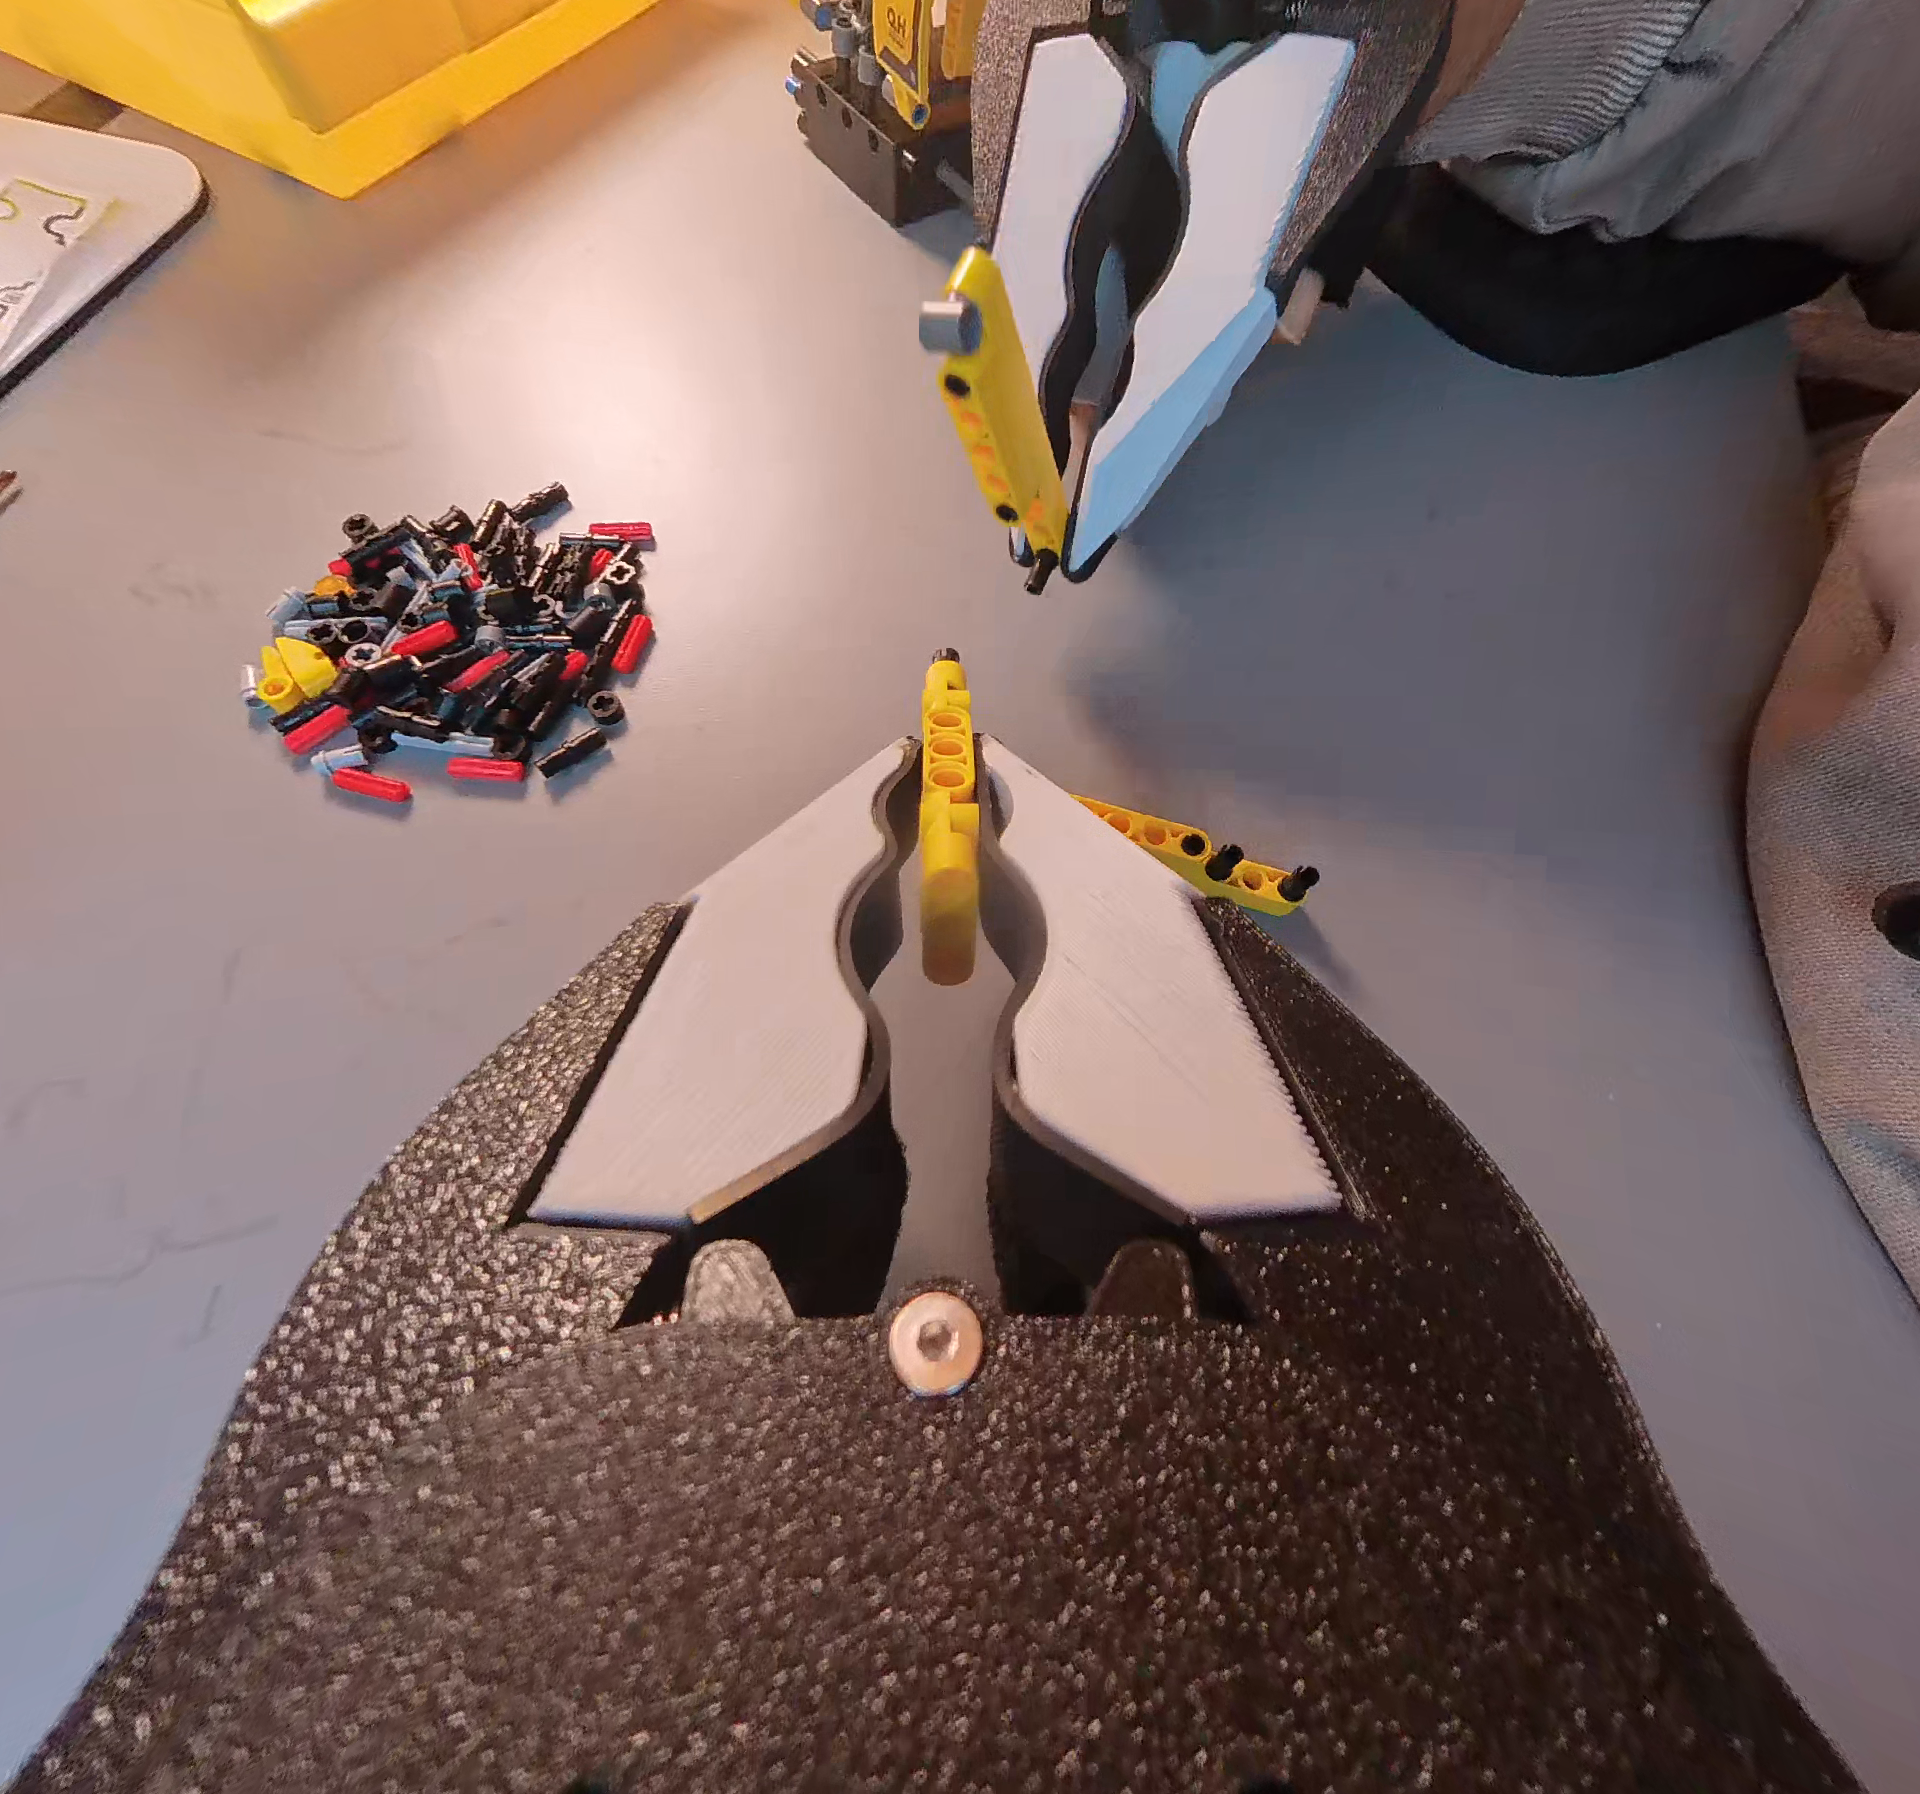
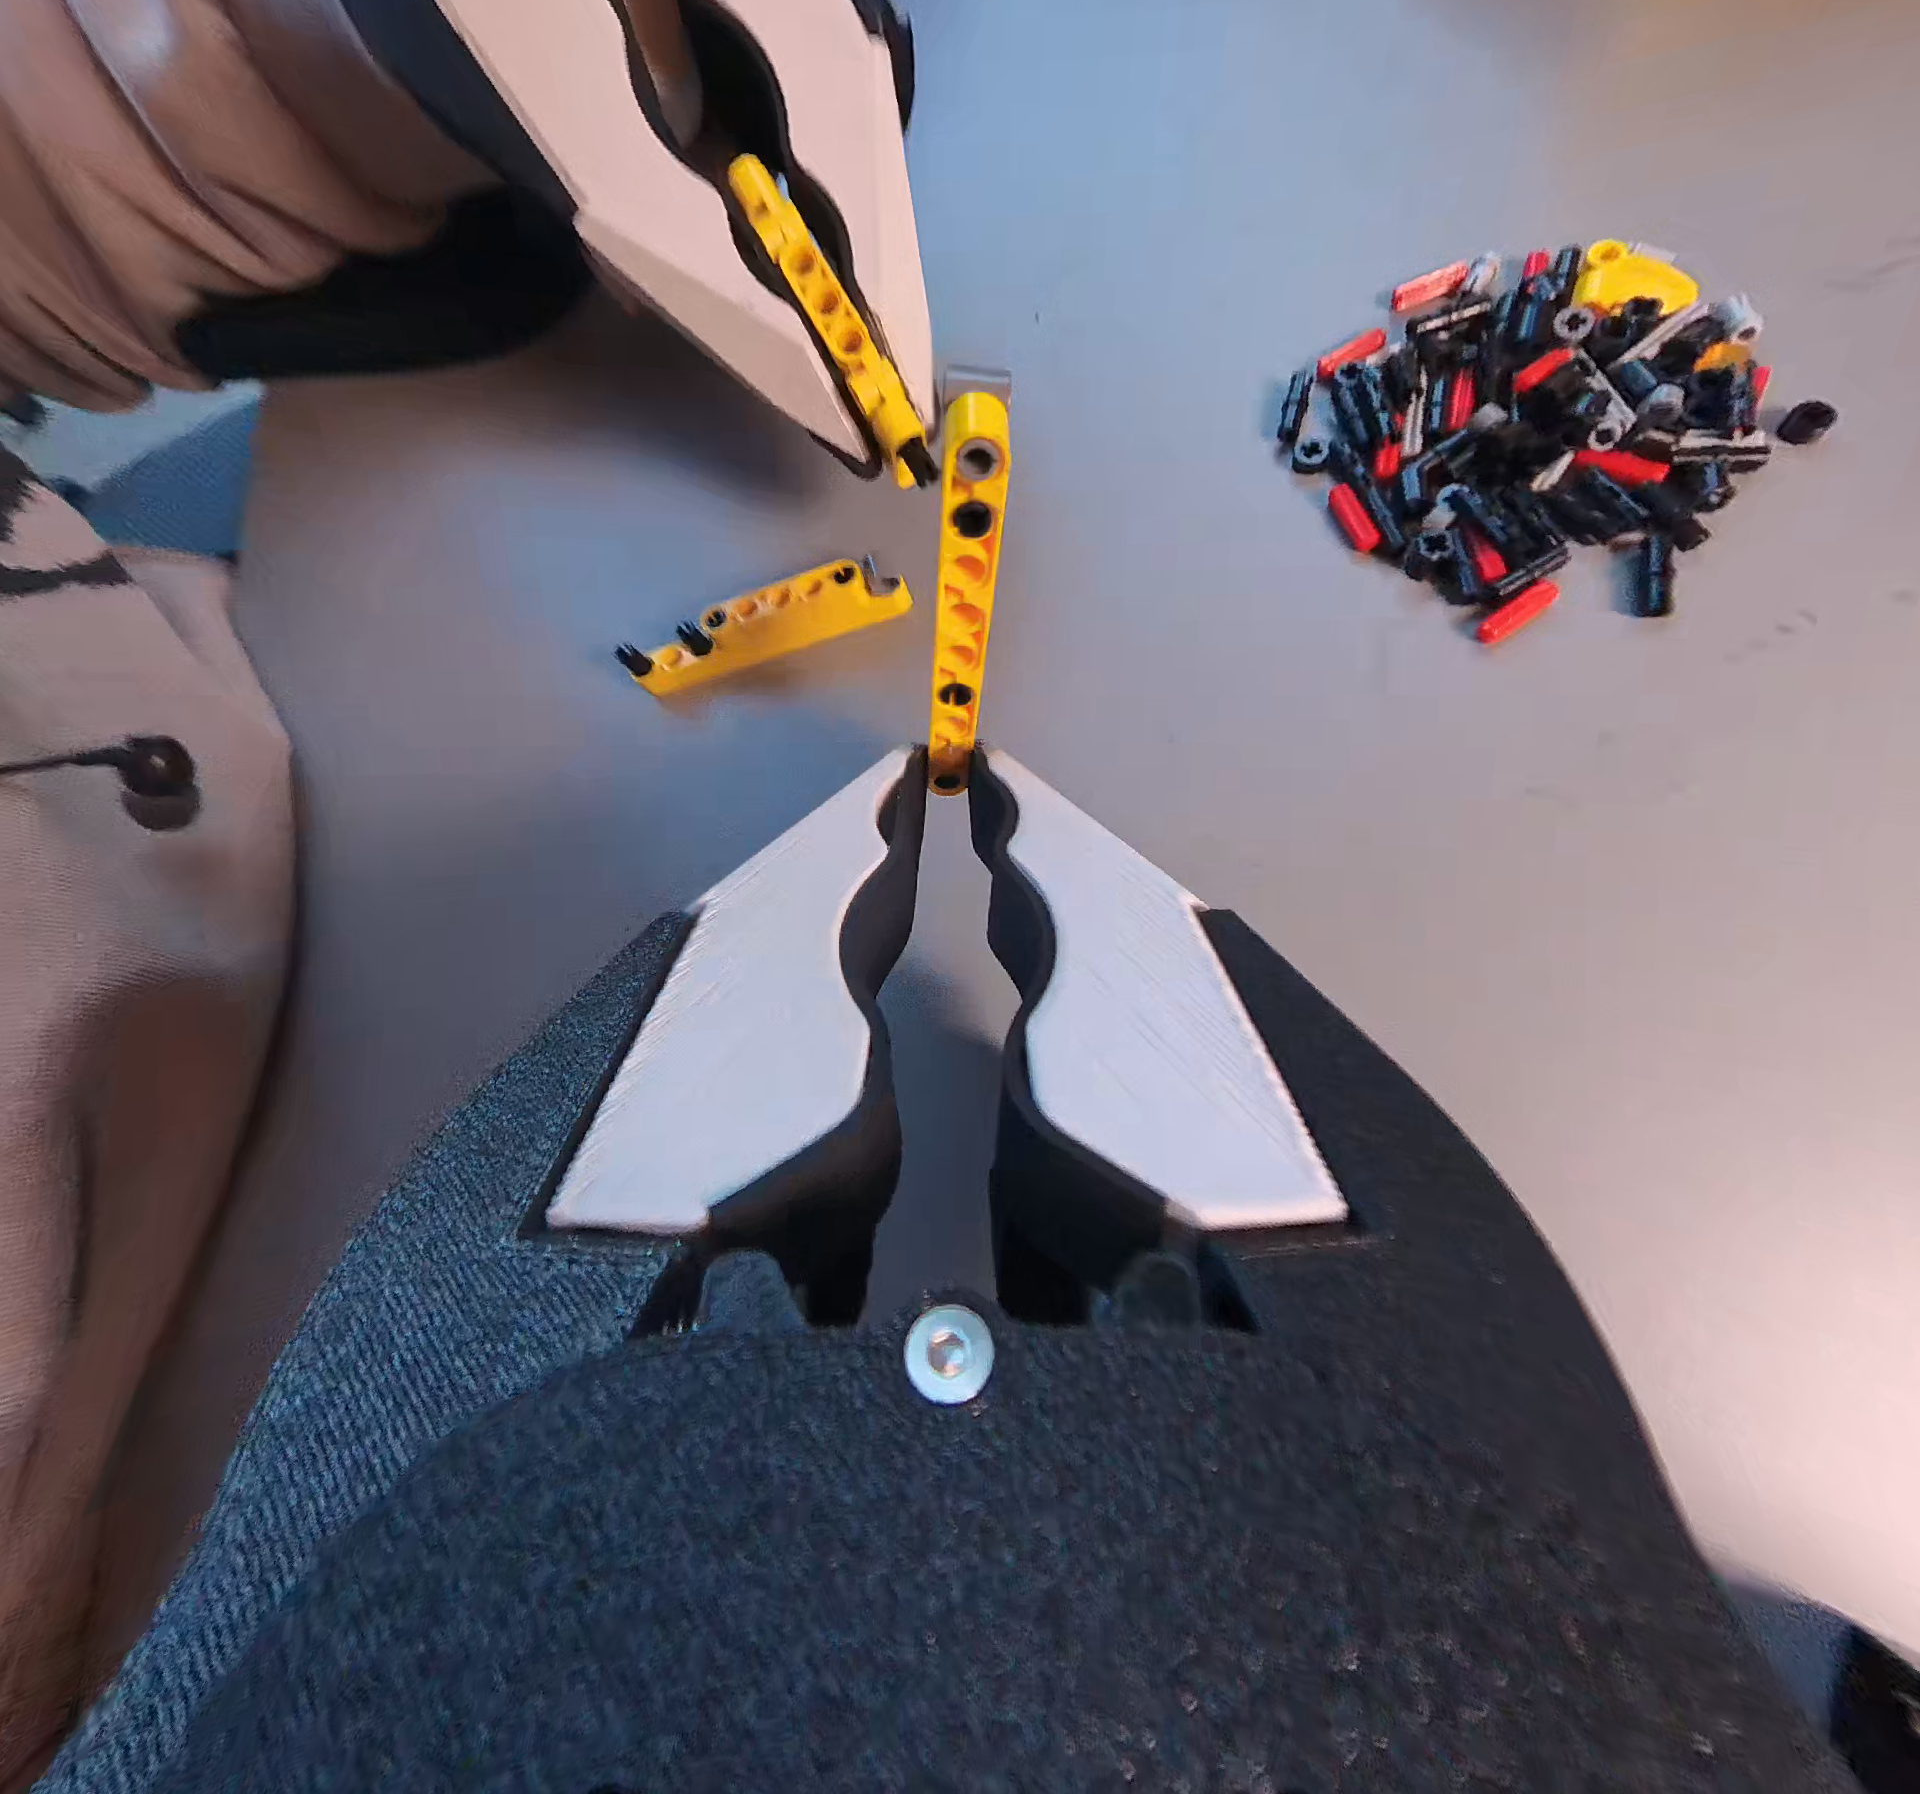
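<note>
The table carried a yellow bin and a parts pile. A third beam lay flat. The left gripper clamped one beam; the right gripper pinched another beam by its end, tips near.

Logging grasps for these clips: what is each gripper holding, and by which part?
Left gripper: a yellow holed beam, gripped mid-length. Right gripper: another yellow beam, gripped at its near end.
</note>
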Motion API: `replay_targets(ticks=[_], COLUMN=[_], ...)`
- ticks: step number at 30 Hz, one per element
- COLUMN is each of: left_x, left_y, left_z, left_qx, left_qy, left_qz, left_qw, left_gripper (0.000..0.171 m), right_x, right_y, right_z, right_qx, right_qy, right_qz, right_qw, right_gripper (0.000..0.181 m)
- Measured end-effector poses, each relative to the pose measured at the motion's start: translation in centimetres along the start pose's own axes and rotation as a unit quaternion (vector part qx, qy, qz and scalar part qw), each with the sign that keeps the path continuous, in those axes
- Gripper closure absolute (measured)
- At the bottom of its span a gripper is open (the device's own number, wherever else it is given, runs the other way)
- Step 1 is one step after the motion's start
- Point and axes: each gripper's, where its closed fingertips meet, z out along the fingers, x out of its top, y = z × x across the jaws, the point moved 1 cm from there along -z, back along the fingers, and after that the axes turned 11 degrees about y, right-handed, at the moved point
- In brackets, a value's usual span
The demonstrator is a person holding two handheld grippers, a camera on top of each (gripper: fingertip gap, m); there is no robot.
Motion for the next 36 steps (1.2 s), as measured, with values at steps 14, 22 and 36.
replay_targets(ticks=[14,22,36], left_x=[3.9,6.5,6.6], left_y=[2.0,4.7,5.5], left_z=[-0.8,-1.6,-1.3], left_qx=[-0.065,-0.133,-0.147], left_qy=[0.129,0.207,0.21], left_qz=[-0.009,-0.02,-0.02], left_qw=[0.99,0.969,0.966], left_gripper=[0.165,0.164,0.164], right_x=[1.7,7.9,8.2], right_y=[-0.8,-6.0,-6.6], right_z=[-1.2,-1.9,-1.9], right_qx=[-0.018,0.085,0.096], right_qy=[0.008,0.215,0.238], right_qz=[-0.098,-0.098,-0.104], right_qw=[0.995,0.968,0.961], right_gripper=[0.161,0.158,0.174])
